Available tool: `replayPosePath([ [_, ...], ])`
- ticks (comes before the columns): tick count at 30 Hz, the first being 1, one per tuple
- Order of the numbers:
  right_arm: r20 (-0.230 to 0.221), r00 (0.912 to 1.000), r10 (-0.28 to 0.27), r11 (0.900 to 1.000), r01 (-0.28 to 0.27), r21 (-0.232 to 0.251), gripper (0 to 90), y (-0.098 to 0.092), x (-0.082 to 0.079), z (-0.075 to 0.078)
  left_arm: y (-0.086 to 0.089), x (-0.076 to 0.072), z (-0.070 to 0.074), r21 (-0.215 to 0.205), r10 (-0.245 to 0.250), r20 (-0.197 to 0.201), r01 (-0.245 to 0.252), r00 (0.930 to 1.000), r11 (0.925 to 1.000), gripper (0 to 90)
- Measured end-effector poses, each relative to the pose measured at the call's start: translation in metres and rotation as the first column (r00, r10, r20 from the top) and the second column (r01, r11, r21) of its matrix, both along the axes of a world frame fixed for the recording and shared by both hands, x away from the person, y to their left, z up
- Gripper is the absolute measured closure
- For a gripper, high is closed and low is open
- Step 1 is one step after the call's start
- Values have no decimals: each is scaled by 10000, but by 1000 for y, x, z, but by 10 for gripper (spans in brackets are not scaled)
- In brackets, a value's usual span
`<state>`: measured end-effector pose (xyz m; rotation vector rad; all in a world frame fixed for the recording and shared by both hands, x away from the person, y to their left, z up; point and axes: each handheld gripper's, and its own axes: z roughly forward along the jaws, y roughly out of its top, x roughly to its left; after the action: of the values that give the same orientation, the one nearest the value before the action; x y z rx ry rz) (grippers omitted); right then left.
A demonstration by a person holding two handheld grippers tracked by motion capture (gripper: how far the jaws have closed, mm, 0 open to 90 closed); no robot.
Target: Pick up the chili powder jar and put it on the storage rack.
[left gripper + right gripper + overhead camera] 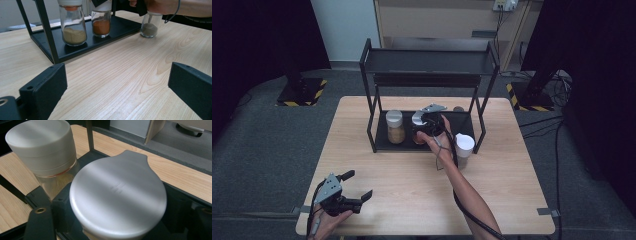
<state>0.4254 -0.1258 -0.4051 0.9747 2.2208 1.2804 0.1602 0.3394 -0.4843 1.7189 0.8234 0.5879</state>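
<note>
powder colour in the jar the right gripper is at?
Orange-red powder in the jar on the rack's lower shelf; clearest in the left gripper view.

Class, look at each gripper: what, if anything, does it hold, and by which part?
The left gripper holds nothing. The right gripper straddles the orange spice jar just below its lid; whether it grips cannot be told.

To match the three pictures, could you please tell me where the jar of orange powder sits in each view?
High view: orange jar at centre, on the rack's bottom shelf, under the right claw.
Left gripper view: top centre, on the shelf, right of the tan jar.
Right gripper view: its white lid at centre, between the black jaws.
Shared landmark: the tan jar beside it.
</note>
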Motion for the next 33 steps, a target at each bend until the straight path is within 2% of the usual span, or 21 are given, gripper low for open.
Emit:
replayPosePath([
  [4, 51, 9999, -138, 9999, 139, -76, 179, 2, -3, 2, 0, 0, 0, -2, 7, 2, -7, 10000, 10000, 11],
  [8, -133, 9993, -343, 9992, 345, 178, 69, 0, -1, 4, 0, 0, 0, 20, -4, 4, 4, 10000, 10000, 11],
  [10, -264, 9990, -370, 9980, 383, 504, 60, -3, -1, 6, 0, 0, 0, 9, 10, 20, -10, 10000, 10000, 11],
  [15, -93, 9988, -480, 9971, 485, 592, 51, -2, -8, 20, 0, 0, 0, 29, 22, 26, -22, 10000, 10000, 11],
  [22, 256, 9992, -320, 9979, 305, 573, 51, -9, -14, 40, 0, -1, 0, 22, 23, 34, -23, 10000, 10000, 11],
  [33, 792, 9962, 375, 9986, -404, 347, 51, -26, -27, 73, -1, 0, 0, 49, 24, 10, -24, 10000, 10000, 11],
])
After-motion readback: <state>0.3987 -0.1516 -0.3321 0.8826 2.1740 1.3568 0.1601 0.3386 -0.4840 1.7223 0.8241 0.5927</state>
